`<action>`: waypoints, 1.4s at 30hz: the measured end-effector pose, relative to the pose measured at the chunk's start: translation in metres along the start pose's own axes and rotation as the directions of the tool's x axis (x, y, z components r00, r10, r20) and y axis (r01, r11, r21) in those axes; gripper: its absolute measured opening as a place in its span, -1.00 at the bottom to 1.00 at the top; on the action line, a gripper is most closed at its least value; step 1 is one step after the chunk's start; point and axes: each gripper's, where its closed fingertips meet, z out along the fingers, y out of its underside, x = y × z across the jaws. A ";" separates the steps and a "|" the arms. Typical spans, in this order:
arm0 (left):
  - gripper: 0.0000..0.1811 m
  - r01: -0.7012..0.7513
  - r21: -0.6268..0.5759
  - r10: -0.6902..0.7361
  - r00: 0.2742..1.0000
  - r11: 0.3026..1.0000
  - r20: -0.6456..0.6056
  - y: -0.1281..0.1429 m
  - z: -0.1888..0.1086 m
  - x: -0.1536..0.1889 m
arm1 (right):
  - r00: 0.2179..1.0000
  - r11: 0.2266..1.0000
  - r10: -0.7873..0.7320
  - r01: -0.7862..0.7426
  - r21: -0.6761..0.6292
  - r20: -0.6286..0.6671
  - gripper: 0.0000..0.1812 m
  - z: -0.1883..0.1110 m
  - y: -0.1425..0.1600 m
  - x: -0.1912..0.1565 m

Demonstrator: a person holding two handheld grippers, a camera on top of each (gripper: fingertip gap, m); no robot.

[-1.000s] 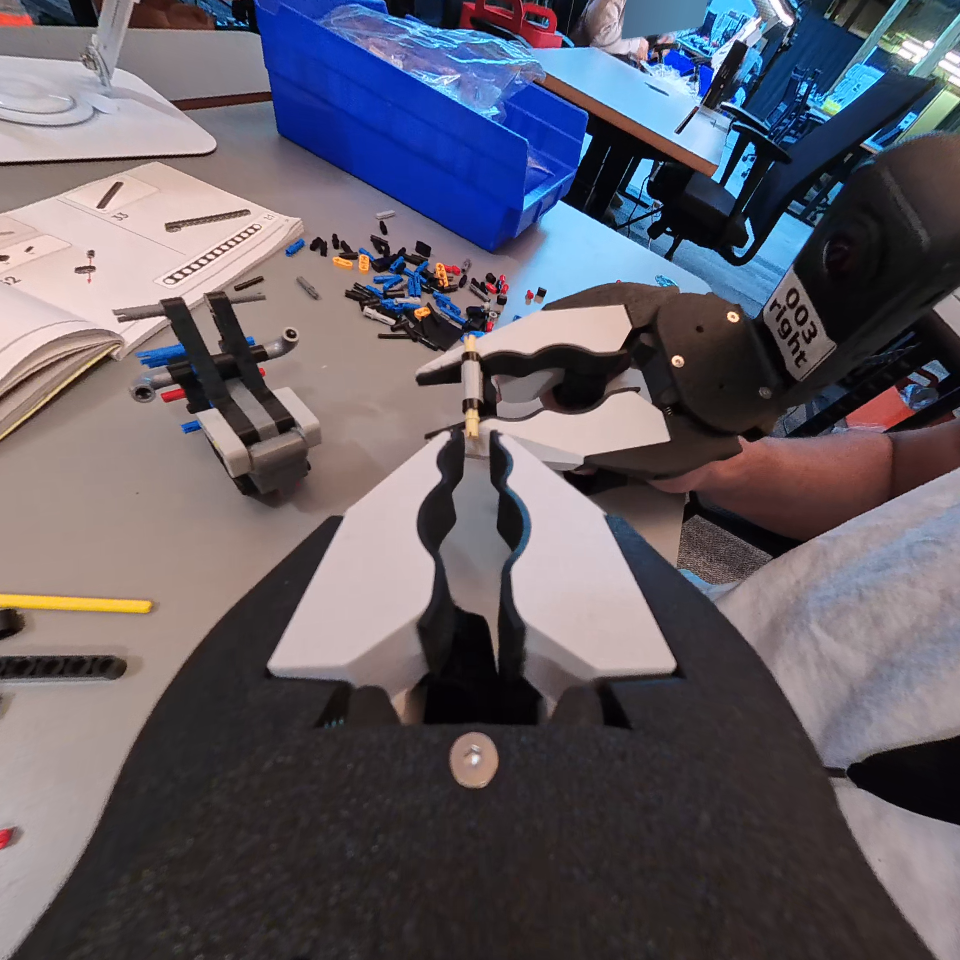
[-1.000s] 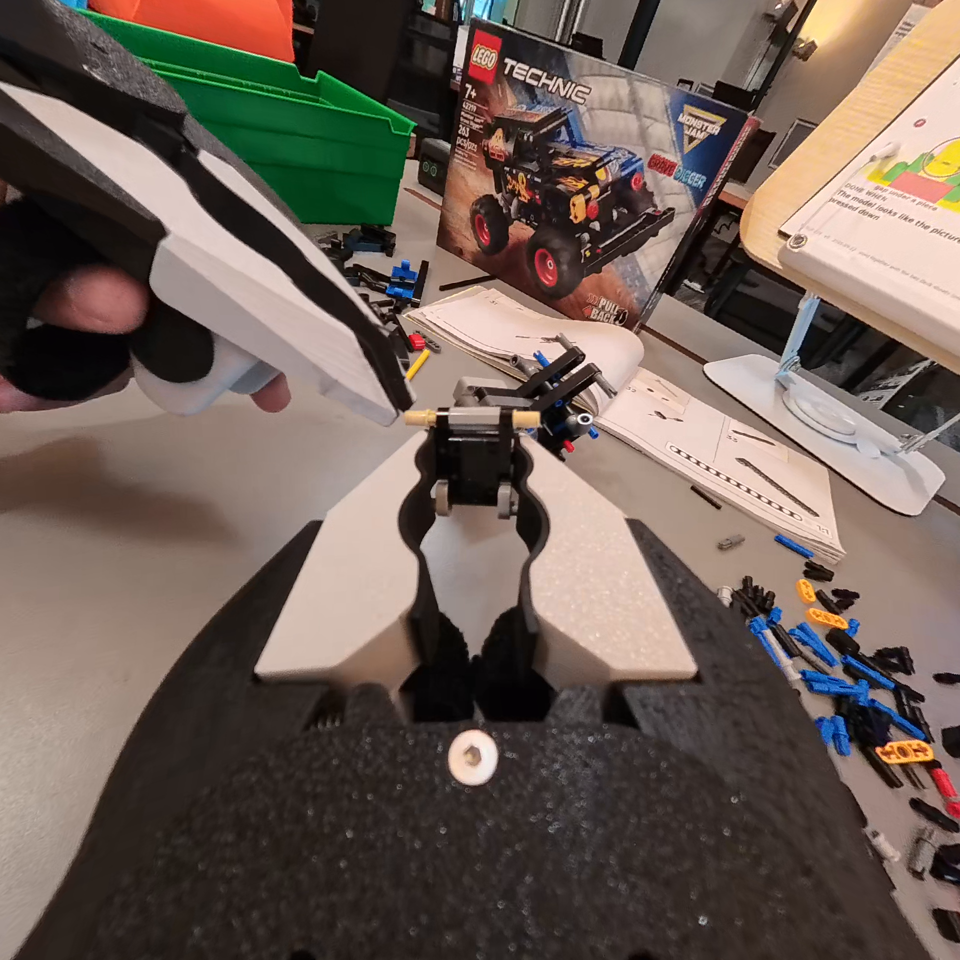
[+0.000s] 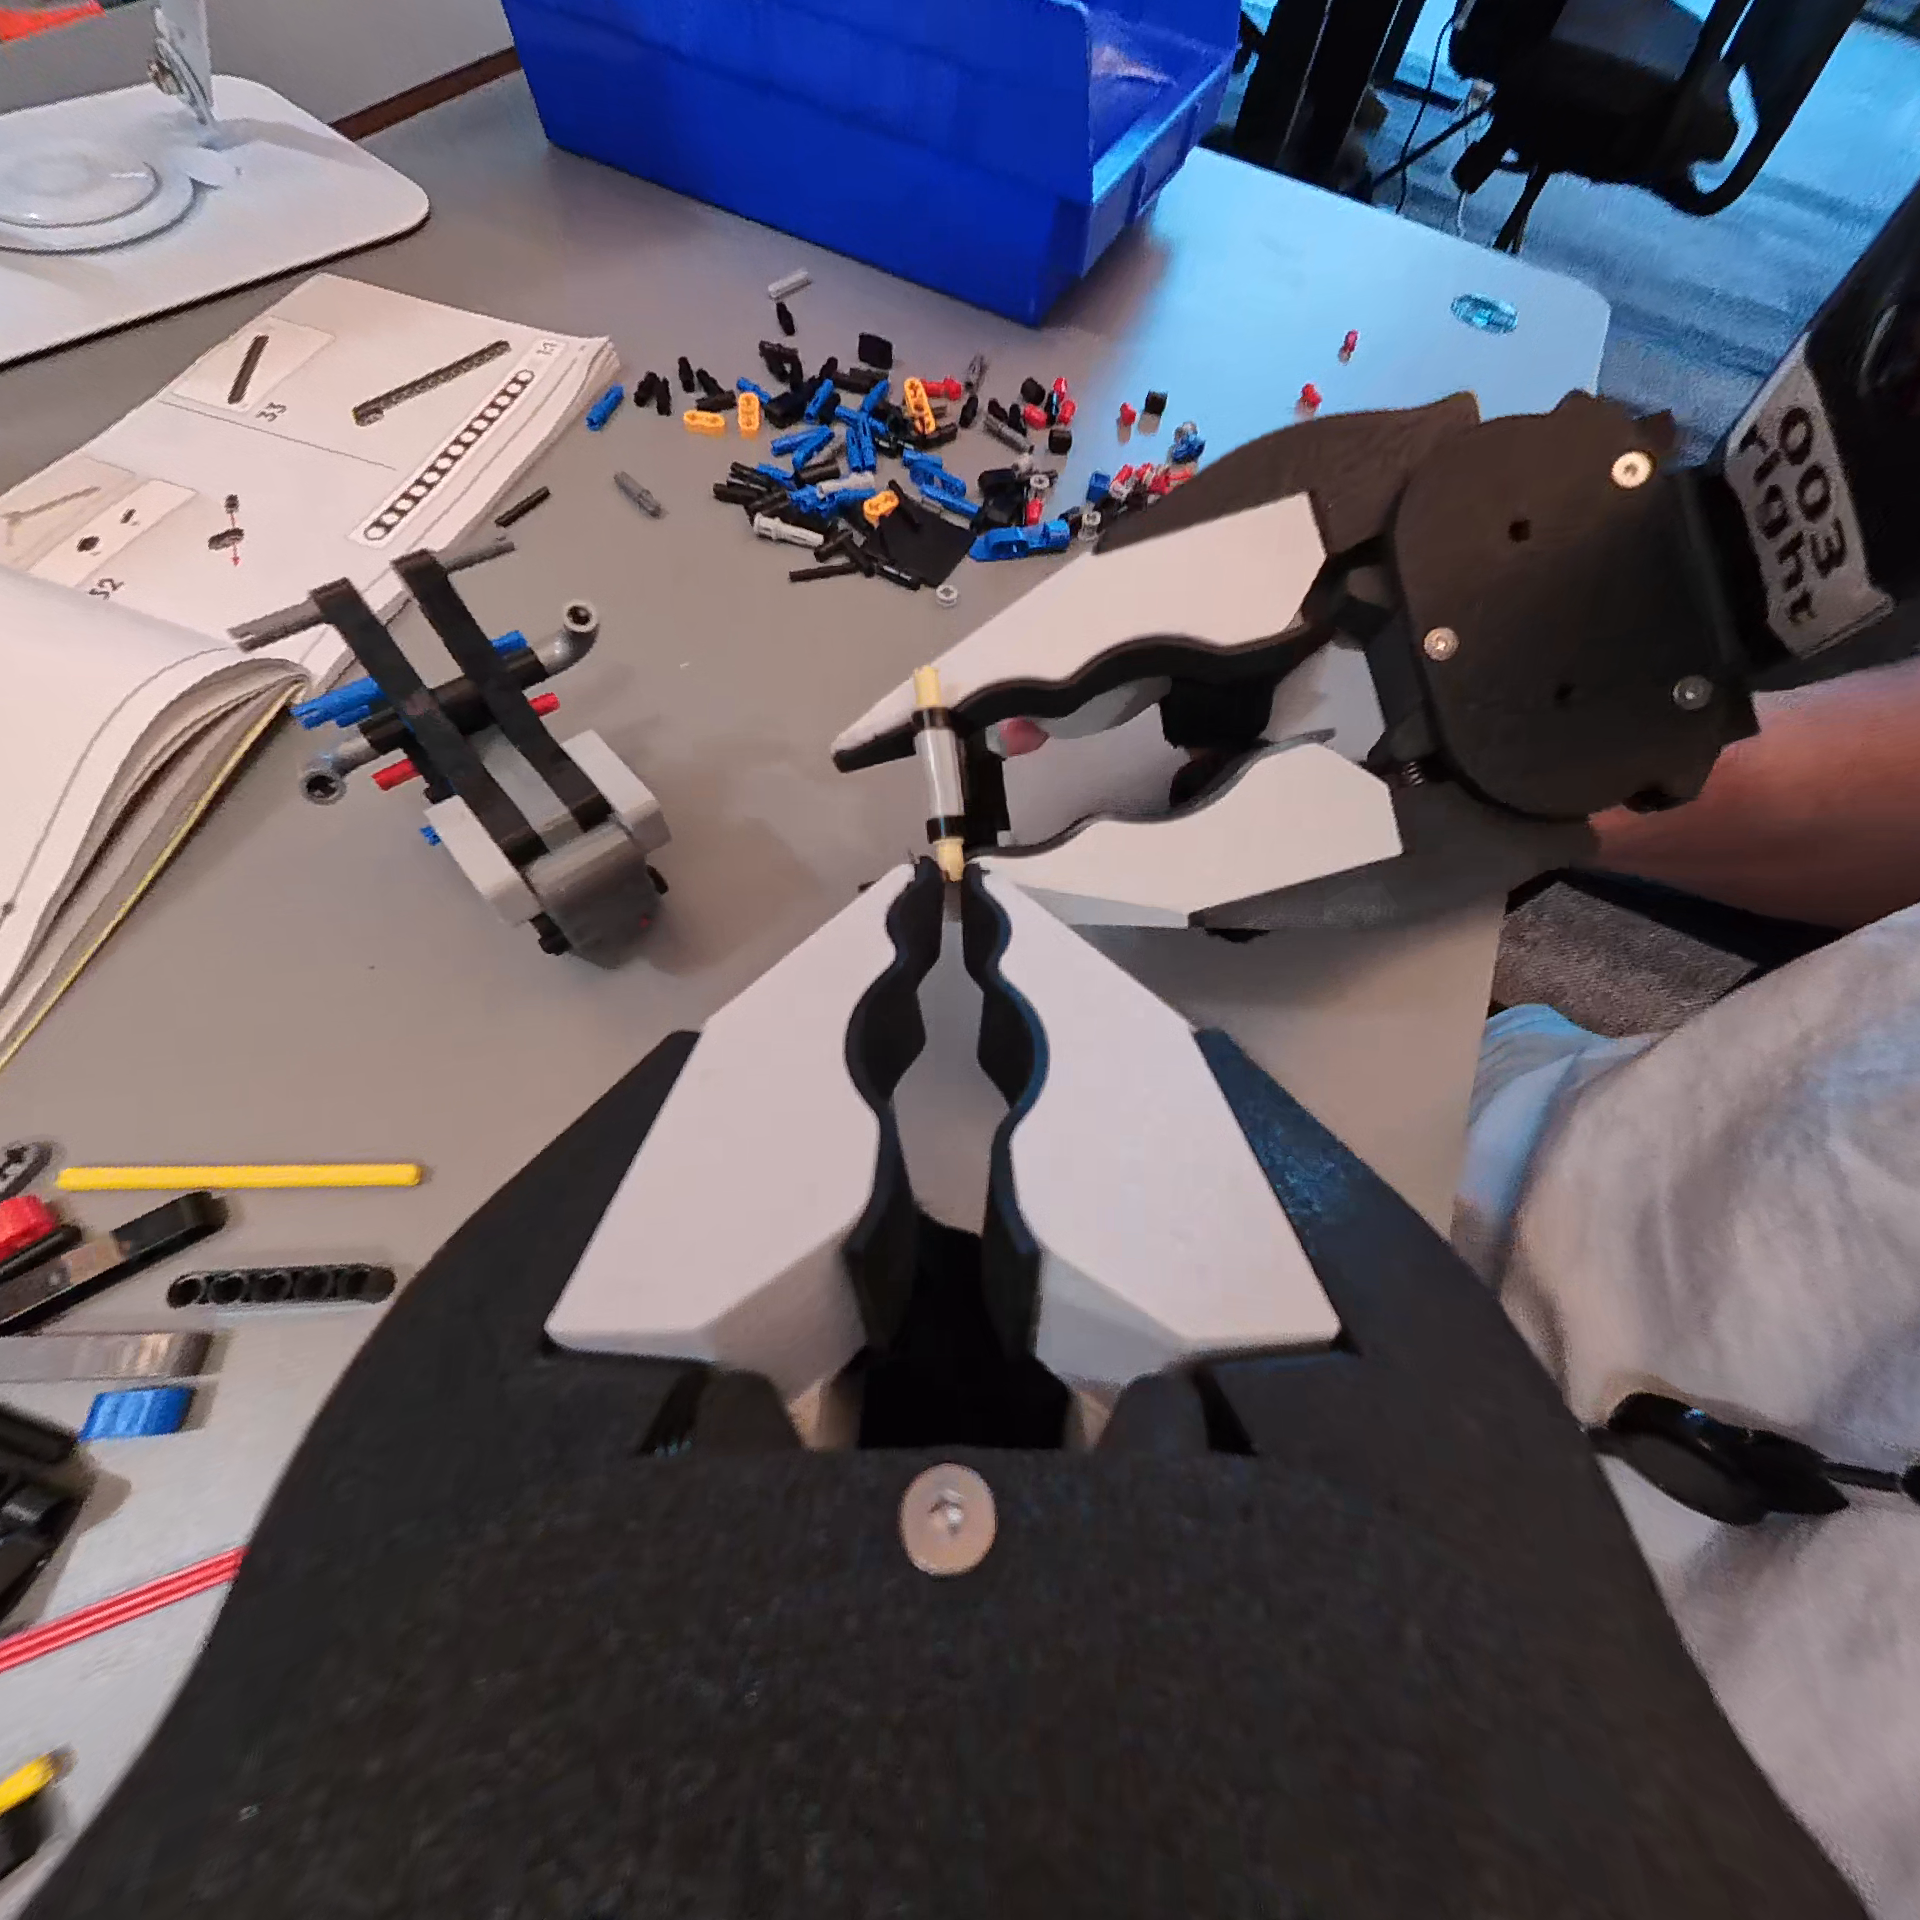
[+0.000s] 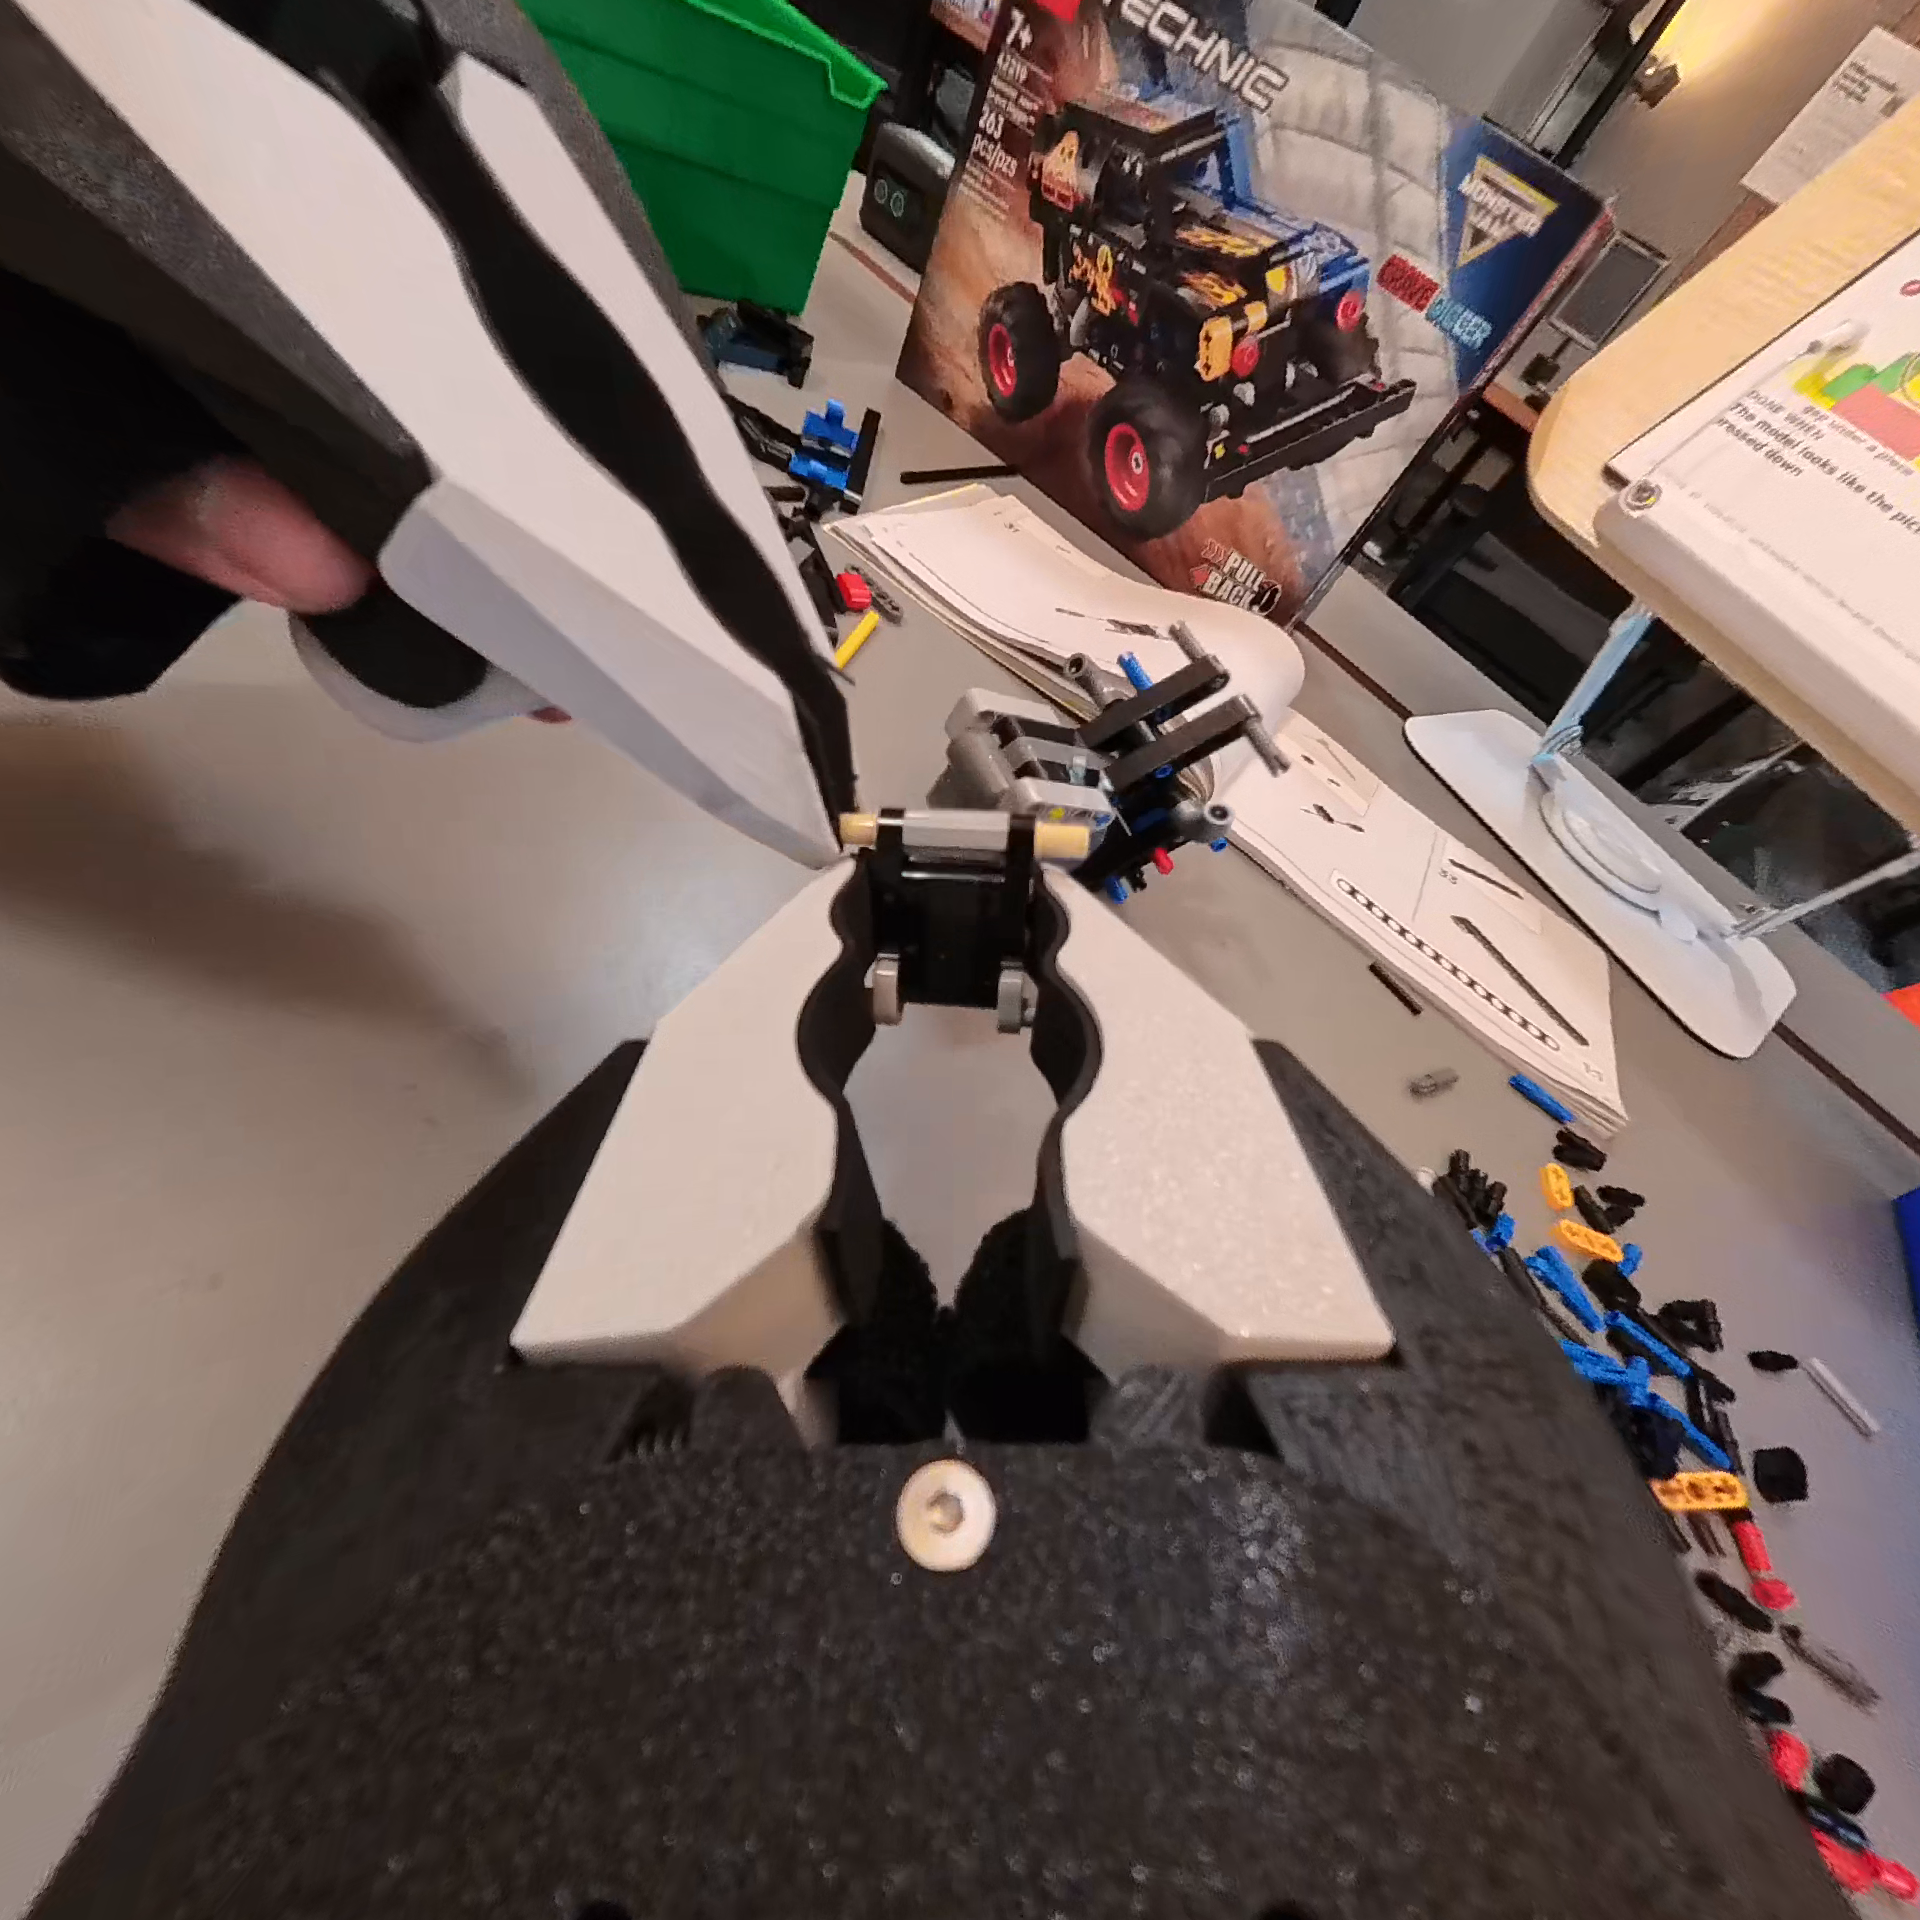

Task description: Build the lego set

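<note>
My right gripper (image 4: 945,883) is shut on a small black and grey lego assembly (image 4: 945,935) with a tan axle (image 4: 1060,836) through its top. It holds this above the table. My left gripper (image 3: 940,883) meets it end on, its tips pinched around the near end of the tan axle (image 3: 948,860). The right gripper (image 3: 925,800) shows in the left wrist view, and the left gripper (image 4: 831,810) shows in the right wrist view. The partly built black and grey model (image 3: 499,769) stands on the table beyond, also in the right wrist view (image 4: 1101,769).
An open instruction booklet (image 3: 312,436) lies by the model. A pile of small loose parts (image 3: 883,457) lies before a blue bin (image 3: 883,135). A yellow axle (image 3: 239,1176) and black beams (image 3: 281,1286) lie at the left. The set's box (image 4: 1247,291) and a green bin (image 4: 727,135) stand behind.
Both grippers have tilted down toward the table and stayed together at the tan axle. Both grips look the same as before.
</note>
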 end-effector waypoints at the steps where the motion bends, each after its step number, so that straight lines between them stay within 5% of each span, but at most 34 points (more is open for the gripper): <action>1: -0.99 -0.004 -0.002 0.004 1.000 1.000 0.005 0.001 0.000 -0.001 | 1.000 1.000 -0.019 0.019 -0.003 -0.010 -0.71 0.001 0.000 0.000; 15: -0.97 0.117 0.109 -0.110 0.992 0.987 -0.060 -0.007 0.002 -0.003 | 0.991 0.991 0.132 -0.132 0.008 0.036 -0.71 0.000 -0.001 0.007; 22: -0.88 -0.088 0.215 0.050 0.983 0.973 0.179 0.008 -0.021 -0.040 | 0.964 0.961 0.267 -0.266 -0.073 -0.002 -0.71 -0.008 0.013 0.061; 27: -0.78 -0.008 0.318 -0.047 0.985 0.948 0.165 -0.001 -0.036 -0.051 | 0.899 0.899 0.436 -0.432 -0.075 0.041 -0.71 -0.006 0.023 0.093; 34: -0.70 0.040 0.274 -0.097 0.976 0.961 0.195 0.005 -0.030 -0.062 | 0.917 0.915 0.398 -0.395 0.081 -0.016 -0.71 -0.010 0.012 0.110; 42: -0.71 0.110 0.228 -0.152 0.973 0.968 0.174 0.011 -0.022 -0.069 | 0.910 0.910 0.414 -0.414 0.025 -0.007 -0.71 -0.007 0.025 0.106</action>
